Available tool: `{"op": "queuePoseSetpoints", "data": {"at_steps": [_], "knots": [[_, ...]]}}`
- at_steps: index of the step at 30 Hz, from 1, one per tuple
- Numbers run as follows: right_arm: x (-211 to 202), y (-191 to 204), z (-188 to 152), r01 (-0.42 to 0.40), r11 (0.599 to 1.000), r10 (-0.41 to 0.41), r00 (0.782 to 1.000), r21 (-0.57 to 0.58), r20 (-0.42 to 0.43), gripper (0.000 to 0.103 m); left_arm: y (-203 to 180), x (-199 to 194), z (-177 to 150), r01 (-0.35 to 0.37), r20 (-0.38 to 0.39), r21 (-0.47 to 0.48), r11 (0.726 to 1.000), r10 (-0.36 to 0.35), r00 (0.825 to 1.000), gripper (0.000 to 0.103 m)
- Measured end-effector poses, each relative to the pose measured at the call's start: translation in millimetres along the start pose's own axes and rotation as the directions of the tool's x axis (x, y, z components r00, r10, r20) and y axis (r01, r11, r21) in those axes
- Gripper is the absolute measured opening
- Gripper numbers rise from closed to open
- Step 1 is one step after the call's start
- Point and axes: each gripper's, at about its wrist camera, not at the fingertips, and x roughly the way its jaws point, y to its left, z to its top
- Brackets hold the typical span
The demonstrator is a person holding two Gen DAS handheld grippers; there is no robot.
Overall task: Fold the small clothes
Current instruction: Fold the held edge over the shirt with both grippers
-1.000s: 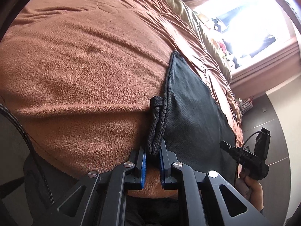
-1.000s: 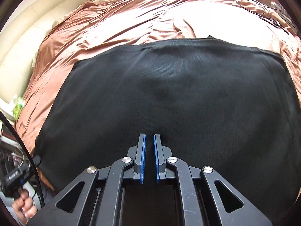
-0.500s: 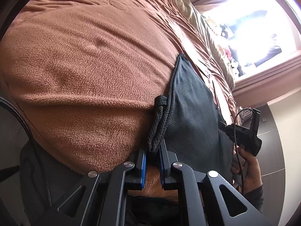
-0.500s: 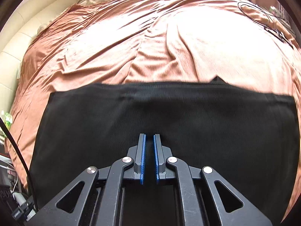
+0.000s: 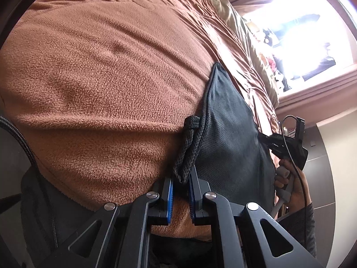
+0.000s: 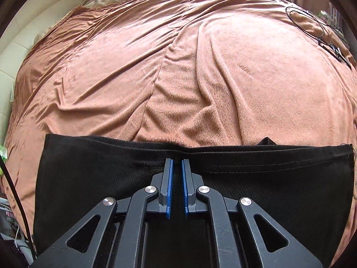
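One black mesh garment (image 6: 245, 178) lies on the bed's brown blanket (image 5: 100, 78). Two grippers: left gripper (image 5: 180, 182) clamped on the garment's bunched corner, right gripper (image 6: 177, 163) clenched over its hemmed edge, gripping the fabric. One black cable (image 6: 312, 22) lies far off on the blanket.

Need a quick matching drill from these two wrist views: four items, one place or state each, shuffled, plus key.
Items:
1. left gripper
2. right gripper
3. blanket
4. cable

States:
A. brown, wrinkled, covers the bed
B. shut on the black garment's bunched edge
C. shut, at the garment's hem
D. black loops at the bed's far right

Pairs: 1-B, 2-C, 3-A, 4-D
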Motion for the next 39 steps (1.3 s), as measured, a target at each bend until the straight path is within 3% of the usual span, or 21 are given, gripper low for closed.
{"op": "queuePoseSetpoints", "data": {"at_steps": [5, 18, 25, 39], "knots": [[-24, 6, -15, -0.041, 0.999, 0.042, 0.999, -0.03, 0.025, 0.004, -1, -1, 0, 0.004, -0.001, 0.012, 1.0, -0.004, 1.0, 0.009], [-61, 4, -98, -0.108, 0.989, 0.105, 0.994, -0.1, -0.041, 0.004, -12, -19, 4, 0.111, 0.008, 0.052, 0.992, -0.112, 0.994, 0.006], [-70, -8, -143, -0.144, 0.987, 0.14, 0.988, -0.077, -0.061, 0.004, -44, -30, 11, 0.185, 0.017, 0.11, 0.977, -0.188, 0.982, 0.005], [-107, -26, -208, -0.218, 0.975, 0.217, 0.976, -0.05, -0.02, 0.004, -130, -43, 24, 0.237, 0.023, 0.242, 0.941, -0.25, 0.968, 0.005]]}}
